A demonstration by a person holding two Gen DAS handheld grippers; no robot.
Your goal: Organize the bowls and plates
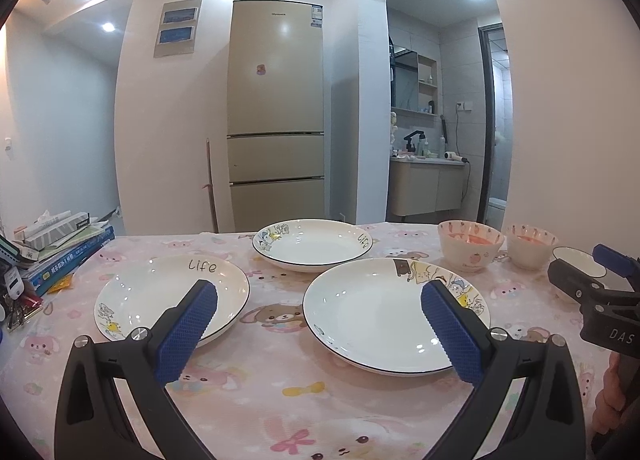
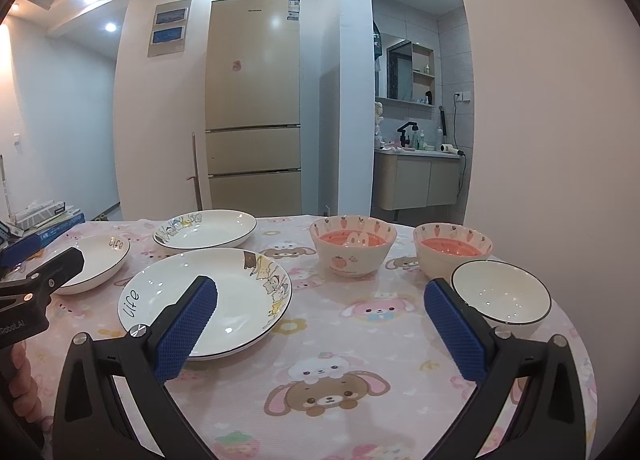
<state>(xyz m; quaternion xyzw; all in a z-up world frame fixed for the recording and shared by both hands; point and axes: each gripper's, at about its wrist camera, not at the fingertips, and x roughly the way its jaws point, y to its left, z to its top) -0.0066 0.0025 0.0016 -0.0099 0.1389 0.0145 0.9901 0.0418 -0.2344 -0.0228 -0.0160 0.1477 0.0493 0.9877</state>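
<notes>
Three white "Life" plates with cartoon prints lie on the pink tablecloth: a left plate (image 1: 168, 292) (image 2: 94, 264), a far plate (image 1: 312, 244) (image 2: 204, 232) and a near plate (image 1: 380, 312) (image 2: 208, 300). To their right stand two carrot-print bowls (image 2: 352, 246) (image 2: 452, 250) and a plain white bowl (image 2: 500, 296). My left gripper (image 1: 320, 308) hovers open above the cloth between the left and near plates. My right gripper (image 2: 320, 308) is open too, between the near plate and the white bowl. Neither holds anything.
A stack of books and boxes (image 1: 60, 244) sits at the table's left edge, with keys (image 1: 16, 300) beside it. Beyond the table stand a beige fridge (image 1: 276, 116) and a bathroom alcove (image 1: 432, 120). A person's hand (image 1: 612, 392) grips the right tool.
</notes>
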